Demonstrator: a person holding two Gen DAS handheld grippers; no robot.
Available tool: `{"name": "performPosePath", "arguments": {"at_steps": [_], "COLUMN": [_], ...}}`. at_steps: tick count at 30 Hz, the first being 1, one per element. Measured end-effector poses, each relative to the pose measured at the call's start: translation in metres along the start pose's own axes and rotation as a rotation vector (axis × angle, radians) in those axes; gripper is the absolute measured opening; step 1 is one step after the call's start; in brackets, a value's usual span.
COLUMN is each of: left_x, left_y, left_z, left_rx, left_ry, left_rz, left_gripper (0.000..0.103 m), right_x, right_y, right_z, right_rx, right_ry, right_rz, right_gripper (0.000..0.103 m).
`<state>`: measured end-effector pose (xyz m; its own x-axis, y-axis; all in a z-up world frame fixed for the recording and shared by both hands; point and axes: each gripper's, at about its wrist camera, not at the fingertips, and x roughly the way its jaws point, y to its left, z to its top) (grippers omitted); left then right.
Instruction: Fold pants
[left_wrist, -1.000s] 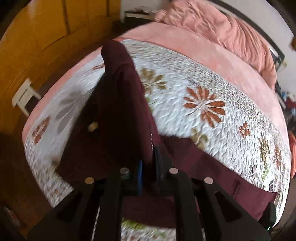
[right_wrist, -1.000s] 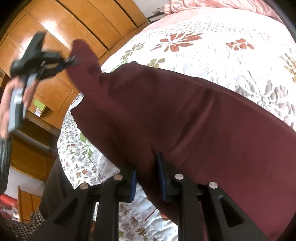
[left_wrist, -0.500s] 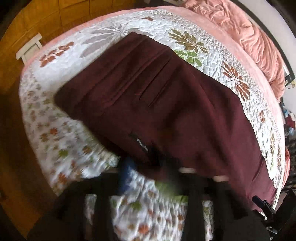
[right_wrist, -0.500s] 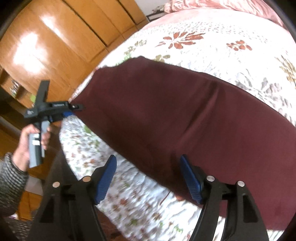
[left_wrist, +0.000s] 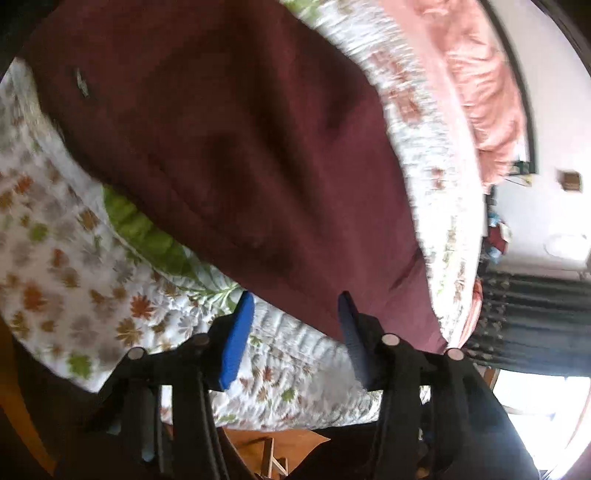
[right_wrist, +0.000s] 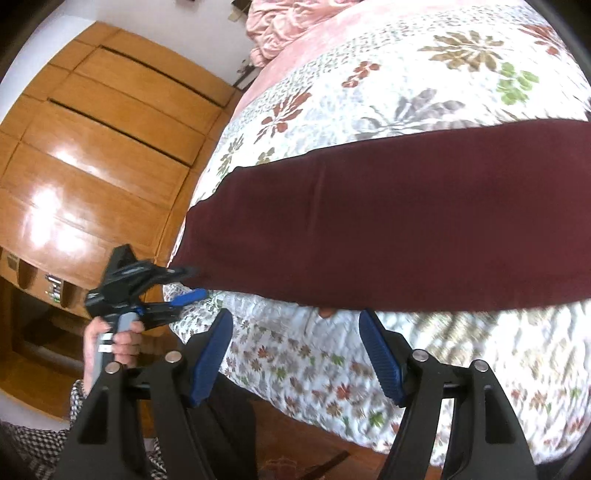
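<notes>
The maroon pants (right_wrist: 388, 229) lie flat across the bed (right_wrist: 406, 85), stretched as a long band over its white floral quilt (right_wrist: 314, 369), with their near edge running just behind the quilt's front border. In the right wrist view the right tongs (right_wrist: 295, 354) stand wide apart over the flowered strip of quilt in front of the pants; nothing sits between the blue pads (right_wrist: 210, 358), and they opened within the past second and have held that width since. The left tongs (left_wrist: 295, 332), in their own view, hang over the same near edge of the pants (left_wrist: 229, 147); their jaws are partly apart and have just been narrowing after springing open, with only quilt (left_wrist: 74, 258) and the hem line of the pants seen beyond the gap, no cloth pinched. From the right wrist view the left tongs (right_wrist: 184, 284) show at the left end of the pants, by the bed's corner; one finger lies close against the cloth corner there, though whether it touches cannot be made out through the blur. A hand (right_wrist: 110, 343) grips their grey handle, and a checked sleeve (right_wrist: 22, 443) shows below it. Beyond the bed on that side stands a wooden wardrobe (right_wrist: 92, 155), and a rumpled pink blanket (right_wrist: 291, 18) lies at the bed's far end.
</notes>
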<state>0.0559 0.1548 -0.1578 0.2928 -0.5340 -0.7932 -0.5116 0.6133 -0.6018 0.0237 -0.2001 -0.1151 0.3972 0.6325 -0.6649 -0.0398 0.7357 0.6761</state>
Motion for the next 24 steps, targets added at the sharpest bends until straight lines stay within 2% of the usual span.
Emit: {"name": "performPosePath", "arguments": {"at_steps": [2,6,8,11,12,15,17,19,20,21,22,23,24], "left_x": [0.014,0.032,0.031,0.012,0.009,0.026,0.036,0.036,0.035,0.036,0.037,0.039,0.045], "left_y": [0.003,0.01,0.006,-0.008,-0.01,-0.002,0.002,-0.009,-0.016,-0.024,-0.031,-0.04,-0.052], "left_z": [0.003,0.012,0.016,0.009,0.004,-0.004,-0.003,-0.002,-0.004,-0.009,-0.014,-0.022,-0.033], "left_rx": [-0.03,-0.118,-0.115,-0.051,-0.037,0.0,0.019,0.071,0.083,0.097,0.112,0.135,0.163], "left_ry": [0.028,0.022,-0.01,-0.084,-0.096,-0.085,-0.094,-0.105,-0.111,-0.109,-0.107,-0.108,-0.093], "left_rz": [0.002,-0.019,-0.038,-0.062,-0.048,0.057,0.061,0.079,0.081,0.071,0.062,0.064,0.065], "left_gripper": [0.045,0.045,0.017,0.014,0.014,0.014,0.018,0.023,0.038,0.049,0.067,0.073,0.073], "right_x": [-0.003,-0.003,-0.003,-0.007,-0.009,-0.013,-0.013,-0.014,-0.016,-0.02,-0.022,-0.027,-0.032], "right_y": [-0.002,-0.003,-0.004,-0.003,-0.003,-0.006,-0.011,-0.016,-0.018,-0.02,-0.022,-0.025,-0.028], "right_z": [-0.003,-0.004,-0.005,-0.007,-0.008,-0.009,-0.009,-0.009,-0.009,-0.008,-0.008,-0.007,-0.006], "right_rx": [0.004,-0.002,0.004,-0.009,-0.015,-0.001,0.006,0.015,0.021,0.031,0.038,0.051,0.063], "right_ry": [-0.007,-0.013,-0.013,-0.021,-0.027,-0.033,-0.032,-0.028,-0.031,-0.038,-0.044,-0.054,-0.063], "right_rz": [-0.005,-0.025,-0.019,-0.04,-0.048,-0.062,-0.074,-0.09,-0.093,-0.089,-0.085,-0.079,-0.076], "right_gripper": [0.072,0.072,0.072,0.072,0.072,0.072,0.072,0.072,0.072,0.072,0.072,0.072,0.073]}}
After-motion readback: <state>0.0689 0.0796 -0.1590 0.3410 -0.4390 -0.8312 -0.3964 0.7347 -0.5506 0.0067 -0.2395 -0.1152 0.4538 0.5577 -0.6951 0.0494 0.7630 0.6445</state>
